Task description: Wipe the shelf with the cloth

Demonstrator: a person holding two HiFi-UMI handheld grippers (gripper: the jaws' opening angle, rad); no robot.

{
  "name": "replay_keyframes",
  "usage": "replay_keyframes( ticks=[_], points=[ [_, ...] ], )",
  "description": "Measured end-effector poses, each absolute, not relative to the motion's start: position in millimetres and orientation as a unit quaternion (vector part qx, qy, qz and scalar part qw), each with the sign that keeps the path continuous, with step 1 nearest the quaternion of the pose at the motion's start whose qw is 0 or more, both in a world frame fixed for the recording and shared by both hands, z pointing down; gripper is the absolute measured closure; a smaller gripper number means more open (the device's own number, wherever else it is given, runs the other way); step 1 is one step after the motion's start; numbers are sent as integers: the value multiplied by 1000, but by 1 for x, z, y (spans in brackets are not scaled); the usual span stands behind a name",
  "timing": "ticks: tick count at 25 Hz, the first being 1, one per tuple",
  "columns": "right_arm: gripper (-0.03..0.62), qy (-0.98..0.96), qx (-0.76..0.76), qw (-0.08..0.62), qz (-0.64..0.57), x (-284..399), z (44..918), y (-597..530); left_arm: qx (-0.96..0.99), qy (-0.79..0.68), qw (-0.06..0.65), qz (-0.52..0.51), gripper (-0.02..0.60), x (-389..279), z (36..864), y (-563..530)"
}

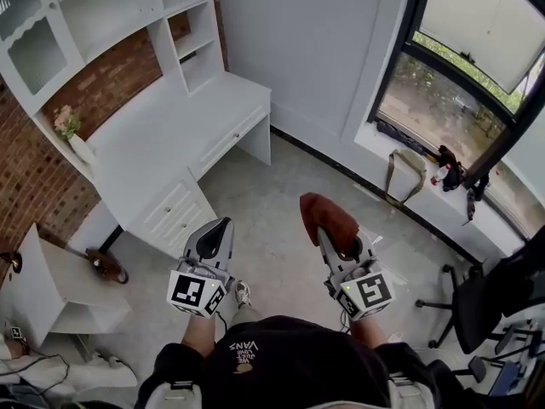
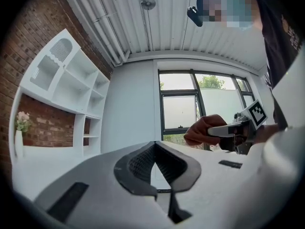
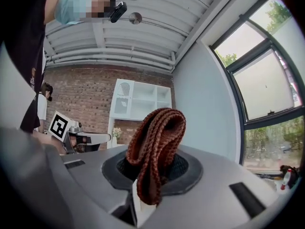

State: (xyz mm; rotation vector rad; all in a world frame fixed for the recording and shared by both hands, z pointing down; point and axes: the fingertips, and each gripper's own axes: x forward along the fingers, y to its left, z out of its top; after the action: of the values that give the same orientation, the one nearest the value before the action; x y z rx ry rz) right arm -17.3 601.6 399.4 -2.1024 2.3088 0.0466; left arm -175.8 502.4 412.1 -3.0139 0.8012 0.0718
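Head view looks steeply down on the two grippers we hold side by side over the grey floor, in the lower middle of the frame. The right gripper has its fingers clamped on the cloth, a folded rust-brown knitted piece that stands up out of the tip and bends over at the top. In the right gripper view we see it pinched between the dark pads, its lower end hanging just below them.

The left gripper carries nothing. In the left gripper view its fingers meet at the tips, with only a thin wedge of light showing lower down between the pads.

The white shelf fills the upper left of the frame against a brick wall, well apart from both grippers. Below it runs a white worktop with drawers, and a white vase of pale flowers stands at its left end. A window takes the upper right, and a dark chair sits at the lower right.
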Motion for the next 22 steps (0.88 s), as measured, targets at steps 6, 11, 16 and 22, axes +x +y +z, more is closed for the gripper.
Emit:
replay_keyframes(
  ticks=[6,11,16,22],
  points=[
    [503,731,-683,13,10,-26,395,535,-970,242,8,31,575,-184,409,434],
    [503,724,-690,15,11,-43,393,474,-972,232,7,28,575,-202,409,372],
    [502,714,-700,17,11,-63,391,422,-975,219,9,26,575,-221,407,316],
    [502,700,-714,9,1,-76,400,383,-979,202,-1,24,575,-231,417,270]
  ],
)
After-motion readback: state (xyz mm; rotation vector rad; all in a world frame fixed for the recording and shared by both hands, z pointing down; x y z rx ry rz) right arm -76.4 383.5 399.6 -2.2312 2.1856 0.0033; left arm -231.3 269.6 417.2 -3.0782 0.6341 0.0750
